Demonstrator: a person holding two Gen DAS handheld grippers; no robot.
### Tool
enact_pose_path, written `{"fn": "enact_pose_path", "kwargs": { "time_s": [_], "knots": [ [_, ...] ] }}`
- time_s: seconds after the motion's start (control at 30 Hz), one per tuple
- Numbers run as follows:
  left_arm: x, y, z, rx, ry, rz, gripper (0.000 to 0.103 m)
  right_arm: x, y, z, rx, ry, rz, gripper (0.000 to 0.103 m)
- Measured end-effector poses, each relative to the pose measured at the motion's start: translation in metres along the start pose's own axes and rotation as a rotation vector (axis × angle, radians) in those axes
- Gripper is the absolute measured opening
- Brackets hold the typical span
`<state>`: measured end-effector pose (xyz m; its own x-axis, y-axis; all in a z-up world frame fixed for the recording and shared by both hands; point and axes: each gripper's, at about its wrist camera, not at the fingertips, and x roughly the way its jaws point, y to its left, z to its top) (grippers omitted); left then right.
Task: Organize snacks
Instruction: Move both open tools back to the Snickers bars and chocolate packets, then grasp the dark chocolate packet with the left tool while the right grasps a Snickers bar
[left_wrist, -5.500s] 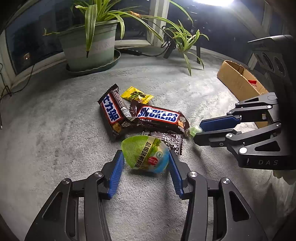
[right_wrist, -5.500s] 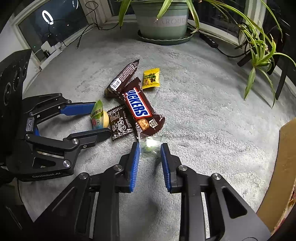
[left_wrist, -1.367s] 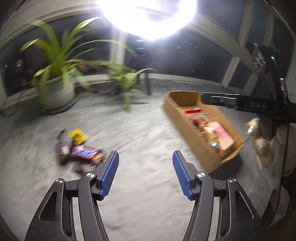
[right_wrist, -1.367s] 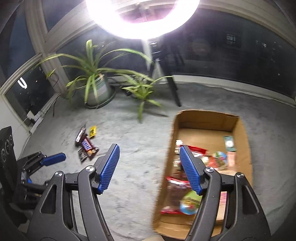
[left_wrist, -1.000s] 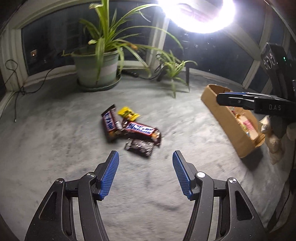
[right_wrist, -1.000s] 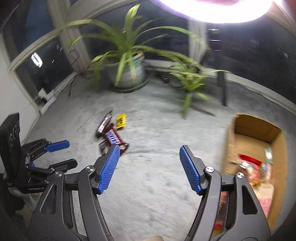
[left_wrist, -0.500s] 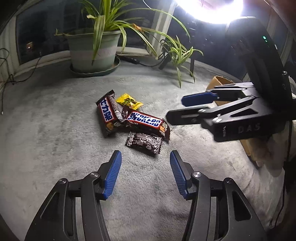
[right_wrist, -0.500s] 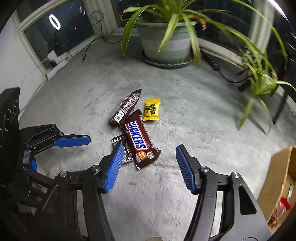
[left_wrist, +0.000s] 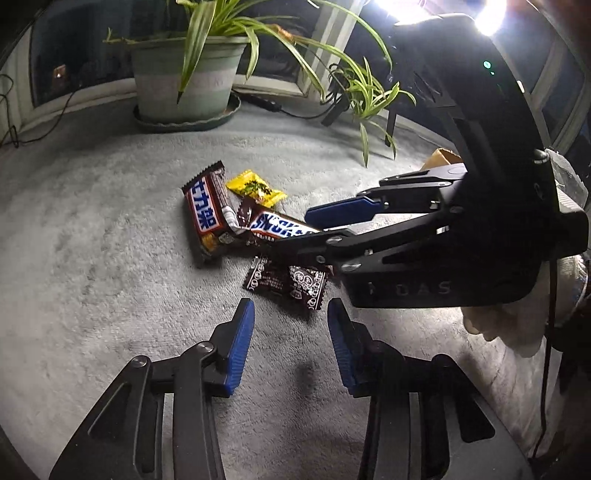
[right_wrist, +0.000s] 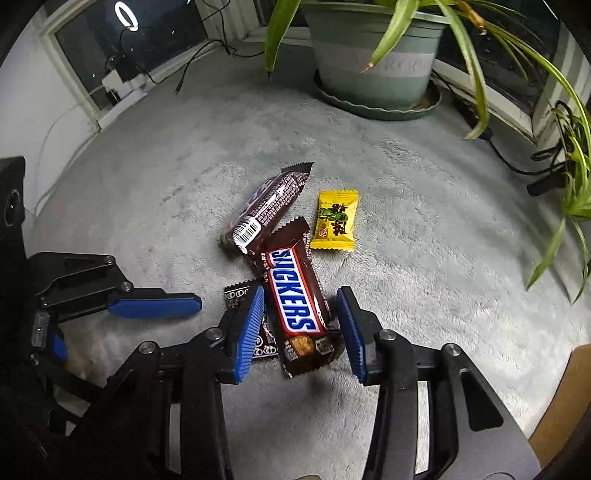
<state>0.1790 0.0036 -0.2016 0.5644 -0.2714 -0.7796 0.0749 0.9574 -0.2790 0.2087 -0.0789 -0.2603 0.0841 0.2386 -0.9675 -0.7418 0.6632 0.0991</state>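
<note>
Several snacks lie on the grey carpet: a Snickers bar, a brown bar with Chinese lettering, a yellow candy packet and a small dark brown packet. My right gripper is open, its blue pads on either side of the Snickers bar's near end, not touching it. My left gripper is open and empty just short of the dark brown packet. In the left wrist view the right gripper reaches over the Snickers bar and hides part of it.
A large potted plant stands on a saucer at the back, a smaller plant to its right. Cables run along the window wall. A cardboard box corner shows at the right edge.
Both grippers came back from the cardboard box to the snack pile, empty. In the last half second both dropped closer; the right gripper now straddles the Snickers bar and the left jaws narrowed slightly.
</note>
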Motion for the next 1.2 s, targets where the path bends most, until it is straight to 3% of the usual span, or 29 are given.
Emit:
{"fn": "enact_pose_path", "kwargs": {
  "time_s": [0.17, 0.57, 0.73, 0.87, 1.2],
  "knots": [
    [0.01, -0.001, 0.004, -0.022, 0.024, -0.002, 0.039, -0.002, -0.014, -0.001, 0.06, -0.005, -0.001, 0.033],
    [0.029, -0.017, 0.021, 0.034, 0.039, 0.025, 0.039, -0.017, -0.058, -0.022, 0.215, -0.01, -0.02, 0.032],
    [0.036, -0.028, 0.024, 0.107, 0.039, 0.1, 0.039, -0.022, -0.063, -0.027, 0.229, -0.017, -0.034, 0.032],
    [0.041, -0.032, 0.026, 0.13, 0.033, 0.164, 0.026, -0.019, -0.056, -0.027, 0.206, -0.008, -0.058, 0.033],
    [0.032, -0.023, 0.02, 0.121, 0.019, 0.161, 0.023, -0.02, -0.05, -0.027, 0.211, -0.014, -0.095, 0.031]
  ]
}}
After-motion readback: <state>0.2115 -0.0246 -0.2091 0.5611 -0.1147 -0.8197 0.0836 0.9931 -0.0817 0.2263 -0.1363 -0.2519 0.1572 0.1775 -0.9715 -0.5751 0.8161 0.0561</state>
